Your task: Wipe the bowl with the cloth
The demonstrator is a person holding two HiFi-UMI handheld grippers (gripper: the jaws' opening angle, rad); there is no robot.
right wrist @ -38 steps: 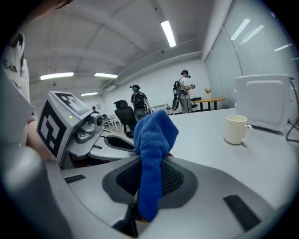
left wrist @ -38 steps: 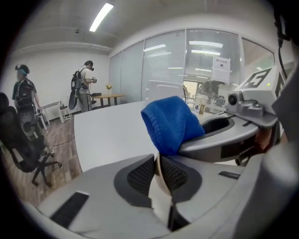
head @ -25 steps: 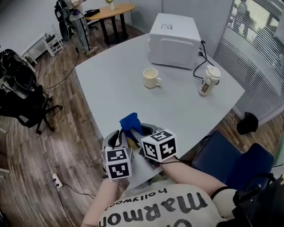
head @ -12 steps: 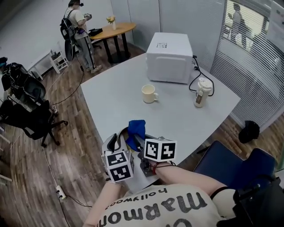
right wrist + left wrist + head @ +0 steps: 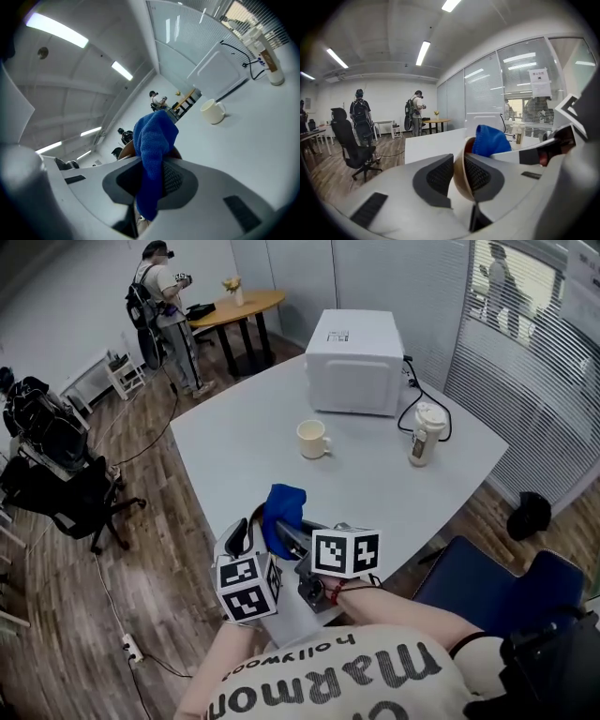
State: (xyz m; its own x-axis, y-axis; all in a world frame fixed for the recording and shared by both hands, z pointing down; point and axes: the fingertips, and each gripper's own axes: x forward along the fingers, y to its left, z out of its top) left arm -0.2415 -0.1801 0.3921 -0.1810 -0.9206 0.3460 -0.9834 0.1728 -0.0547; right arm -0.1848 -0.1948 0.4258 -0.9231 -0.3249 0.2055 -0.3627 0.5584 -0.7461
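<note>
My left gripper has the thin tan rim of the bowl between its pads, and its jaws are closing on it. The bowl is held on edge above the near edge of the table. My right gripper is shut on the blue cloth, which bunches up out of the jaws and sits against the bowl's brown inside. In the head view the cloth shows just beyond both marker cubes, left and right; the bowl is mostly hidden there.
On the table stand a cream mug, a white microwave and a lidded paper cup beside a black cable. A blue chair is at my right. An office chair and people stand across the room.
Both grippers stay together at the table's near edge. The blue cloth and right gripper have shifted slightly against the bowl, and the head view has tilted up a little.
</note>
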